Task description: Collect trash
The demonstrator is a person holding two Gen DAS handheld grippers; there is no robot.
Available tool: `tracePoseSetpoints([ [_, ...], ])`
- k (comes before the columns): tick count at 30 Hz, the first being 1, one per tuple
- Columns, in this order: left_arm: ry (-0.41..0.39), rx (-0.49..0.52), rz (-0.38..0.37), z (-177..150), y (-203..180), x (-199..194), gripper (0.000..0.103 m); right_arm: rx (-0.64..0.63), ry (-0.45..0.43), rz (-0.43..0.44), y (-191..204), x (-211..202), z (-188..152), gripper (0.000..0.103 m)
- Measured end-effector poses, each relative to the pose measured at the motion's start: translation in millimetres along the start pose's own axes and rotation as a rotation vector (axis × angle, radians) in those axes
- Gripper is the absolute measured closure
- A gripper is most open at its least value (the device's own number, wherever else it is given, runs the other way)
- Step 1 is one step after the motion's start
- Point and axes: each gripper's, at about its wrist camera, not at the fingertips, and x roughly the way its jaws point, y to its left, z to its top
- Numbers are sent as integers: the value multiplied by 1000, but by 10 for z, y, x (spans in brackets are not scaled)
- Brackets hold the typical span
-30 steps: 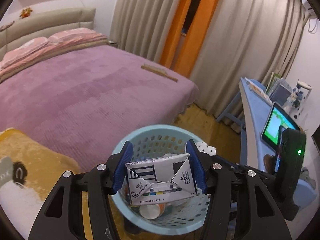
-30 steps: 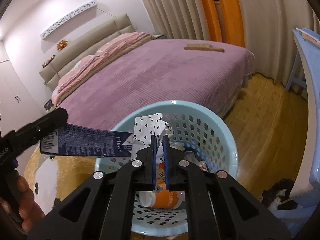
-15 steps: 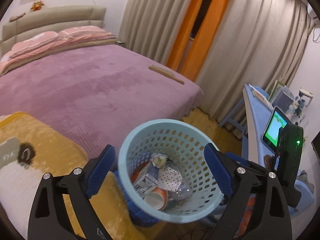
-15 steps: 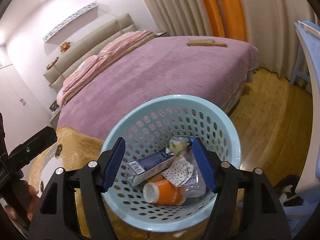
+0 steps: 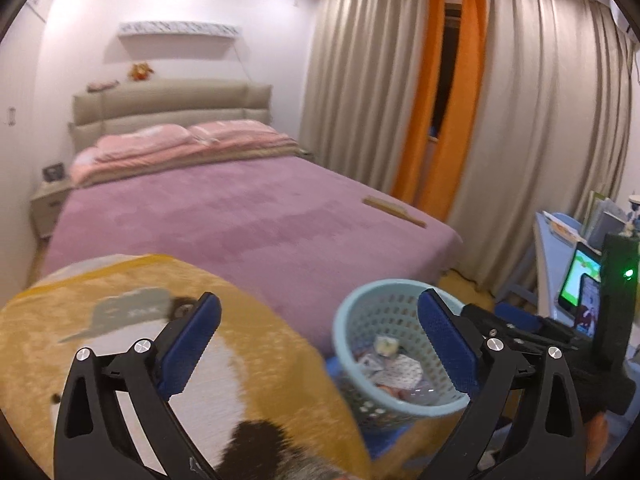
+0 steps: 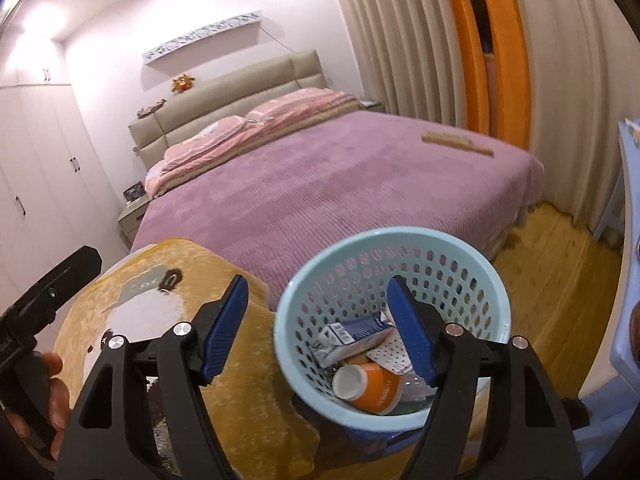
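Note:
A light blue perforated basket (image 6: 472, 264) stands on the floor by the bed and also shows in the left wrist view (image 5: 360, 312). Inside it lie a flattened blue and white carton (image 6: 352, 338), an orange paper cup (image 6: 372, 384) on its side and a dotted white wrapper (image 6: 390, 354). My right gripper (image 6: 320, 328) is open and empty, just above the basket's near rim. My left gripper (image 5: 320, 344) is open and empty, raised to the left of the basket over a yellow plush cushion (image 5: 120, 360).
A large bed with a purple cover (image 6: 340, 184) fills the middle, with a wooden brush (image 6: 456, 142) near its far corner. A blue desk (image 5: 548, 276) with a lit tablet (image 5: 580, 280) stands at the right. Curtains hang behind. Wooden floor (image 6: 560, 272) lies right of the basket.
Both grippers opened and dropped the carton and the dotted wrapper into the basket. Both then lifted and pulled back, the left one swinging left over the yellow cushion.

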Motion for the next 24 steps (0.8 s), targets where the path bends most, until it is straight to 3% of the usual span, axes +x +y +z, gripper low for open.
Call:
tracePoseSetpoints([
  [9, -92, -9, 153, -232, 214, -337, 7, -108, -110, -44, 420, -246, -180, 27],
  [19, -102, -26, 297, -639, 543, -297, 7, -125, -105, -64, 535, -103, -400, 27],
  [24, -87, -27, 312, -746, 604, -242, 7, -133, -110, -82, 581, -41, -489, 27],
])
